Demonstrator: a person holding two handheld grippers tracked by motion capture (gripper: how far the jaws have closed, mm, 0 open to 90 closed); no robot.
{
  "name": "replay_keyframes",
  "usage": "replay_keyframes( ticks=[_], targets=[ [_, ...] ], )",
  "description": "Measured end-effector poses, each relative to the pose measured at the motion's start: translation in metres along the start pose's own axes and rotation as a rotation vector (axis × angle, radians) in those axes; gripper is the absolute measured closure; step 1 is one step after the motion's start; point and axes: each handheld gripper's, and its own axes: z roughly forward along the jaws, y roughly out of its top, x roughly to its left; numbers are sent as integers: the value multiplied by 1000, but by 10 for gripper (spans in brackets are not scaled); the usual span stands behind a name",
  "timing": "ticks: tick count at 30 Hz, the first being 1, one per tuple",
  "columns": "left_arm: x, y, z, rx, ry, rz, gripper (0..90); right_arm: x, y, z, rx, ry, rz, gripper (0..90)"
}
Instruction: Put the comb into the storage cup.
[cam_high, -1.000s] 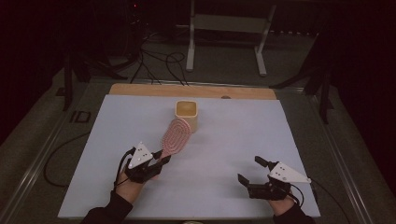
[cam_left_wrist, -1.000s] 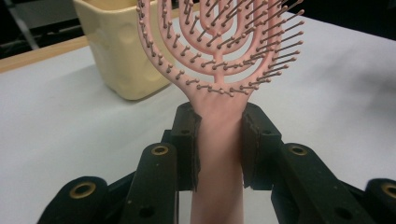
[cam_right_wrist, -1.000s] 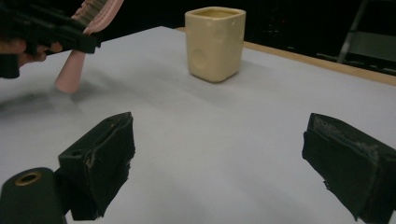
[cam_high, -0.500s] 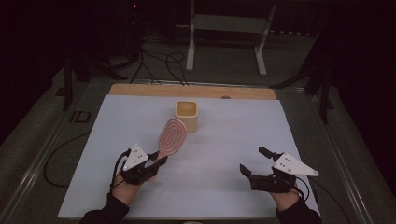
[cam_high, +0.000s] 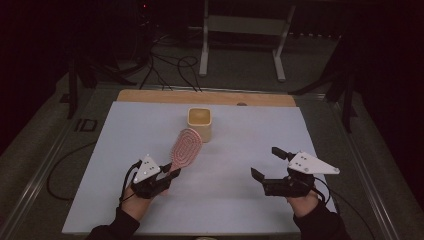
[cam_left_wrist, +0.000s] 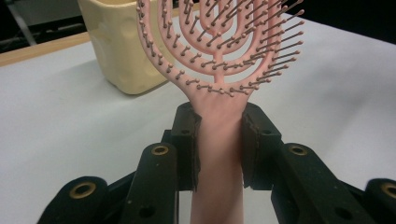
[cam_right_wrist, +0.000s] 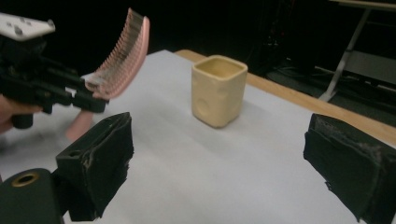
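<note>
A pink plastic hairbrush with an openwork oval head (cam_left_wrist: 219, 51) is gripped by its handle in the left gripper (cam_left_wrist: 219, 140), raised off the white table (cam_high: 235, 200) near a cream square ceramic cup (cam_high: 200, 123). The right gripper (cam_high: 267, 165) is held wide, with nothing between its jaws.

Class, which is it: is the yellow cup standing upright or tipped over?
Upright. The yellow cup stands on its base on the white table, its open mouth facing up.

High view looking down over the table, gripper views low and close, all sharing the yellow cup (cam_high: 200, 122).
</note>
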Motion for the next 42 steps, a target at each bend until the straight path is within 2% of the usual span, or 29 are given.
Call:
replay_keyframes(
  ticks=[8, 10, 19, 22, 29, 35, 39, 42],
  targets=[
    [-1, 0, 0, -7, -1, -1, 713, 3, 25, 8, -12, 21, -25, 81],
    [-1, -1, 1, -5, -3, -2, 713, 5, 29, 11, -22, 40, -11, 81],
    [-3, 1, 0, -12, -1, 5, 713, 16, 42, 29, -15, 68, -24, 81],
    [-3, 0, 0, -11, 0, 4, 713, 21, 45, 36, -2, 63, -46, 81],
    [-5, 0, 1, -9, -11, 8, 713, 31, 53, 50, -15, 103, -49, 80],
    [-5, 0, 1, -7, -13, 8, 713, 37, 58, 61, -25, 133, -31, 81],
    [-5, 0, 1, -11, -13, 10, 713, 40, 61, 67, -23, 136, -24, 81],
    [-6, 0, 1, -20, -8, 16, 712, 43, 64, 78, -7, 124, 32, 81]
  ],
)
